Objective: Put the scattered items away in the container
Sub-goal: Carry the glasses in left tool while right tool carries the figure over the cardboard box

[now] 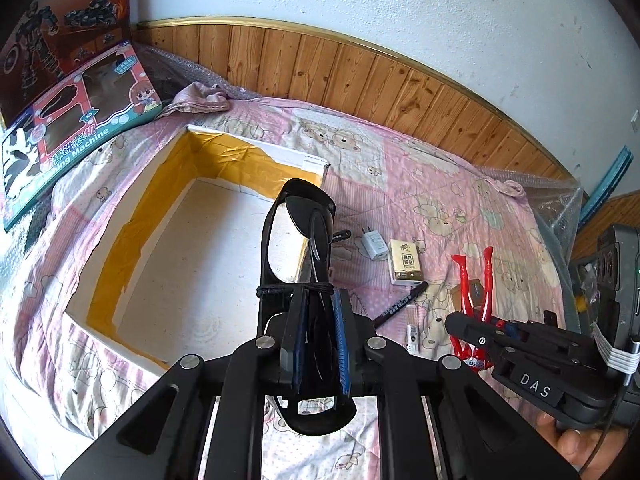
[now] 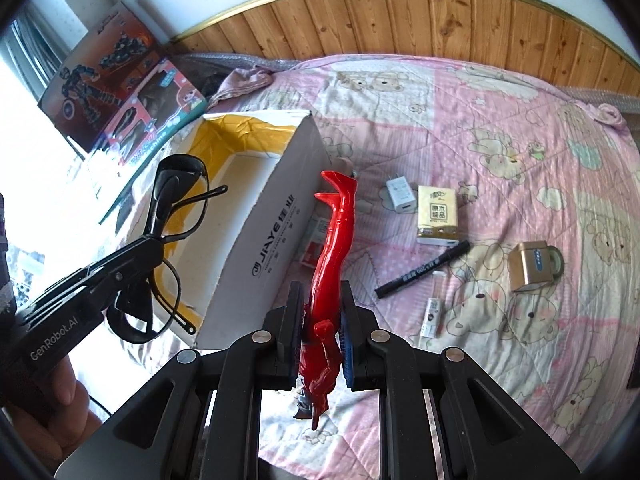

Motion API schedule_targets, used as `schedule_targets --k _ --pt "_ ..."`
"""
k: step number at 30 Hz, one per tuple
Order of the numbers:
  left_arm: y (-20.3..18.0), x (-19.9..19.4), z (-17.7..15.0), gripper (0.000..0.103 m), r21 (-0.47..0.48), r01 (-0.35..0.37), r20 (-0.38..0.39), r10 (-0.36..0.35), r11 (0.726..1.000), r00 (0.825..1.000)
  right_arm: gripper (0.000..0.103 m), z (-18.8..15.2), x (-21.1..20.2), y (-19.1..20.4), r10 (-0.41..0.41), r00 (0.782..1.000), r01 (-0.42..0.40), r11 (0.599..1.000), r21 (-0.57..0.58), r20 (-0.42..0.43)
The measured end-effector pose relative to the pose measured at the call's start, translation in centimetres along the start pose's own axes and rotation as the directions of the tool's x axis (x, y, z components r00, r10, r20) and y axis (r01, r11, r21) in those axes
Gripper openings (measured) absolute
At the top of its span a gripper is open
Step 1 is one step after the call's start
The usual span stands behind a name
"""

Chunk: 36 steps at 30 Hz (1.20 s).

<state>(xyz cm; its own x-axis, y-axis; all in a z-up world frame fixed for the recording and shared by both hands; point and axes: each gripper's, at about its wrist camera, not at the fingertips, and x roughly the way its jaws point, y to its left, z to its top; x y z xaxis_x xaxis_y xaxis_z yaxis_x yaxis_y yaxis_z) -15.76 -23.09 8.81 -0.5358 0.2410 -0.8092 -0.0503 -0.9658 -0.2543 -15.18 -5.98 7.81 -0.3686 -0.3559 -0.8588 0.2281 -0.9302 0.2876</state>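
Left gripper [image 1: 316,336] clenched on black-framed plastic glasses [image 1: 298,236], folded, frame pinched between the blue pads, lenses jutting forward above the open white cardboard box with yellow tape lining [image 1: 120,240]. Right gripper [image 2: 320,332] clamped tight round a glossy red plastic action figure [image 2: 334,240], torso between the 2 fingers, legs pointing ahead, held above the pink bear-print quilt [image 2: 500,120] just right of the box. Both tools gripped from behind by bare hands, seen only at the frame edges. Lying loose on the quilt: white plug adapter [image 2: 399,195], yellow tissue pack [image 2: 437,214], black marker pen [image 2: 422,269], brass padlock [image 2: 532,266], small white tube [image 2: 431,317].
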Motion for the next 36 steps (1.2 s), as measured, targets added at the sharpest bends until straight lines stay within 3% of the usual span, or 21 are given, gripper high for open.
schedule_targets --k 14,36 --pt "5.8 0.3 0.9 0.014 -0.114 -0.042 -0.015 0.040 0.993 0.999 0.017 2.9 3.3 6.1 0.071 0.996 -0.076 0.992 -0.100 -0.056" --pt "13.2 2.0 2.6 0.014 -0.246 -0.068 -0.040 0.060 0.967 0.997 0.017 6.4 8.9 11.4 0.134 0.982 -0.150 0.982 -0.111 -0.136"
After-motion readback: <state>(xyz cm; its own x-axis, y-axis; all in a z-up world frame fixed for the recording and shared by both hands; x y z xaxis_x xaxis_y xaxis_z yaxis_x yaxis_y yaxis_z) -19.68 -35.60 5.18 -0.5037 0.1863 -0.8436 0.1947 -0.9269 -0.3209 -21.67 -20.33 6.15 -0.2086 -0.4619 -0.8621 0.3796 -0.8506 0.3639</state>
